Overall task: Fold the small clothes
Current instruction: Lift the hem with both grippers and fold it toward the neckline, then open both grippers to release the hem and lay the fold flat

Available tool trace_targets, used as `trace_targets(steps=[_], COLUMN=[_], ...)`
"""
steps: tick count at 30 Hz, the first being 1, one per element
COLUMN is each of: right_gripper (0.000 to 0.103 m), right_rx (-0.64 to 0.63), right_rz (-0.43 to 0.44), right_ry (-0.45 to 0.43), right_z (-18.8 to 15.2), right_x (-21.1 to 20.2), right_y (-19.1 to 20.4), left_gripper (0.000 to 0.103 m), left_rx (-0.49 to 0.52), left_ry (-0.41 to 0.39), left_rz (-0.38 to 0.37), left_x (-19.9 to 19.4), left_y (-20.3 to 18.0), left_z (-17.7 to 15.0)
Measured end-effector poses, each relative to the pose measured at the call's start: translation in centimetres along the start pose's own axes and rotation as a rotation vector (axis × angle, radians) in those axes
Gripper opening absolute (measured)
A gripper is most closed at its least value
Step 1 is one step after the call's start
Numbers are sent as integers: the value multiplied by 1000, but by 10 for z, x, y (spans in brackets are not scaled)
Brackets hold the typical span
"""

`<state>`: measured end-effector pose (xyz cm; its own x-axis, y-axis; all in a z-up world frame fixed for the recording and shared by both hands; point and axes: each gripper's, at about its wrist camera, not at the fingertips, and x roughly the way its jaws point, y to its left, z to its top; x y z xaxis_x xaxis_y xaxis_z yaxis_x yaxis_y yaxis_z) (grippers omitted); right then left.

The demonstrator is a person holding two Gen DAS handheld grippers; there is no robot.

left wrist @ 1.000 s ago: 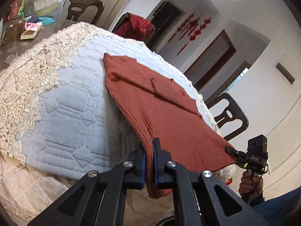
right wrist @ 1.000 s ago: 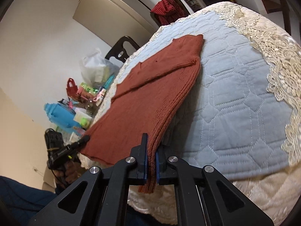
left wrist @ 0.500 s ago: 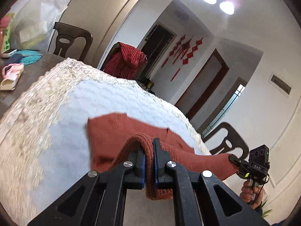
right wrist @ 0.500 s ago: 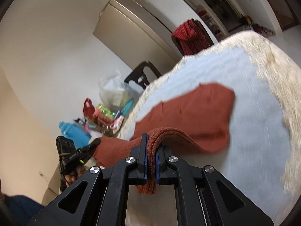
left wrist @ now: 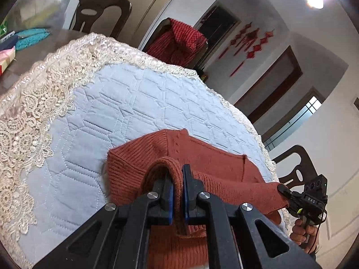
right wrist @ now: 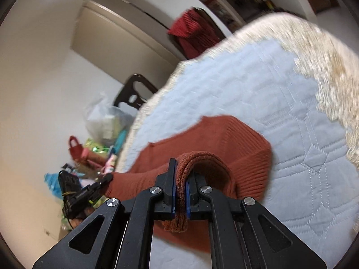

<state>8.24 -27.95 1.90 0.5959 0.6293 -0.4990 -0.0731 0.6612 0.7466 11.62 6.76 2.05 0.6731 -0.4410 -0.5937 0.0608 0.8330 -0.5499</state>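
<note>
A rust-red knitted sweater (left wrist: 139, 168) lies on the pale blue quilted table cover (left wrist: 125, 103), its near part lifted and doubled over the far part. My left gripper (left wrist: 177, 192) is shut on one corner of its hem. My right gripper (right wrist: 180, 190) is shut on the other hem corner of the sweater (right wrist: 244, 148). The right gripper also shows in the left wrist view (left wrist: 285, 190) at the right, and the left gripper shows in the right wrist view (right wrist: 105, 179) at the left. The hem hangs stretched between them above the table.
The cover has a cream lace border (left wrist: 29, 103). Dark chairs (left wrist: 101, 11) stand around the table, one draped with a red checked cloth (left wrist: 179, 42). Bags and small items (right wrist: 96, 148) crowd the table's far side. Another chair (left wrist: 296, 170) stands near the right gripper.
Both grippers have carried the hem up and forward over the sweater, folding the near half toward the far half. The right wrist view is motion-blurred.
</note>
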Motion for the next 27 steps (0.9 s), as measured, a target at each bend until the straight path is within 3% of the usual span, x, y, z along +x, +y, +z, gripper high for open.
trace_targets(steps=[5,10,15,17,19,21,24,27], right_gripper=[6,8,9,16,37,48,48,48], right_rx=[29,108,128,128,154,192,227,196], right_rz=[8,-30,-5,19,49,74,86,45], right_ry=[-5,42,42,30,19,7,-24,-54], right_z=[10,18,22,27,32,34,36,33], right_x=[2,18,20,19,19,21,16,6], right_y=[-6,-22,-25,-24,-26,-29,-36,-33], left_gripper=[8,9,12,18,34,44,45,45], left_rx=[-2,-56,-79,-91,-114,-138,-151,-118], left_ry=[-5,92,76,66,54,18,-28,-49], left_rz=[-12,30,6,-5,-12,-4,13,38], left_x=[5,35,33,31,31,26,16,4], left_y=[-3,12,14,14,15,17,21,17], left_z=[11,15,17,21,26,30,34,28])
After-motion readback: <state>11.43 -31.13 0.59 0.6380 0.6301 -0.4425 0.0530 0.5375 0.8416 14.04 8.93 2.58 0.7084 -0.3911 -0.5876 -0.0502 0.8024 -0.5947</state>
